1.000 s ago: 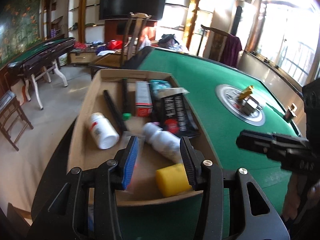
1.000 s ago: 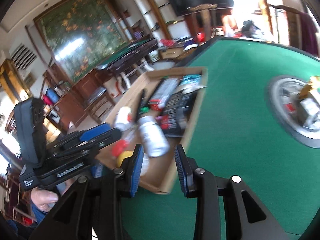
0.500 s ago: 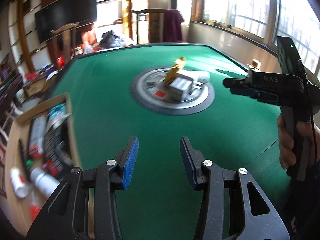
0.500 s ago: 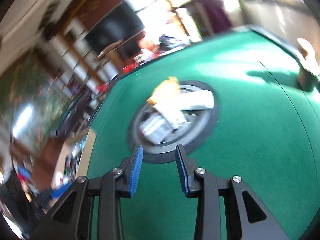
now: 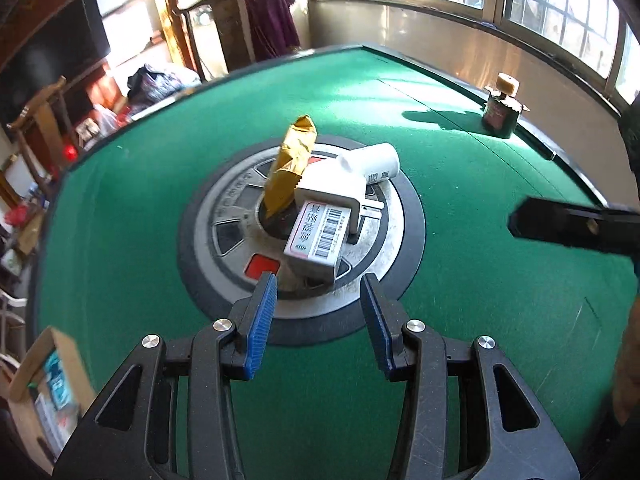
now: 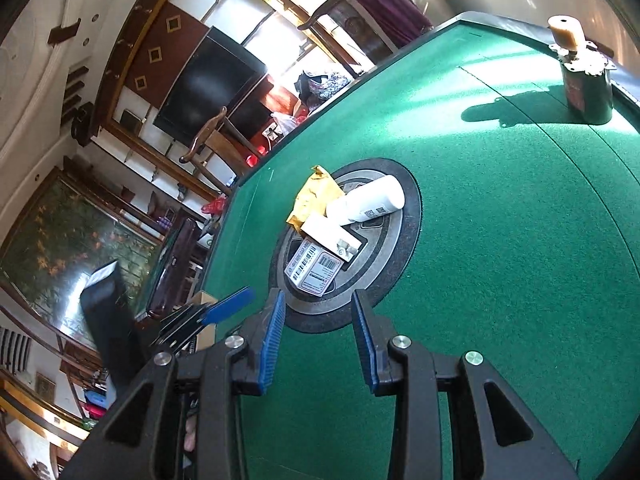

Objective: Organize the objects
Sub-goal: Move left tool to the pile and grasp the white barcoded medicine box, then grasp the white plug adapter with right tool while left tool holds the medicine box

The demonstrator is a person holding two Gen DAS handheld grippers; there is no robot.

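Cardboard box (image 5: 30,364) sat at the table edge, far left in the left wrist view, with packets inside, contents too blurred to name. Pile on the centre hub (image 5: 224,216): gold packet (image 5: 290,168), white bottle (image 5: 372,162), barcoded carton (image 5: 318,236). Left gripper (image 5: 318,308) and right gripper (image 6: 318,330) both spread, nothing between pads, short of the pile.

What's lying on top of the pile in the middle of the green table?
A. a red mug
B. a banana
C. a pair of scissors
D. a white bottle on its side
D: a white bottle lies on its side across the boxes on the table's round centre plate.
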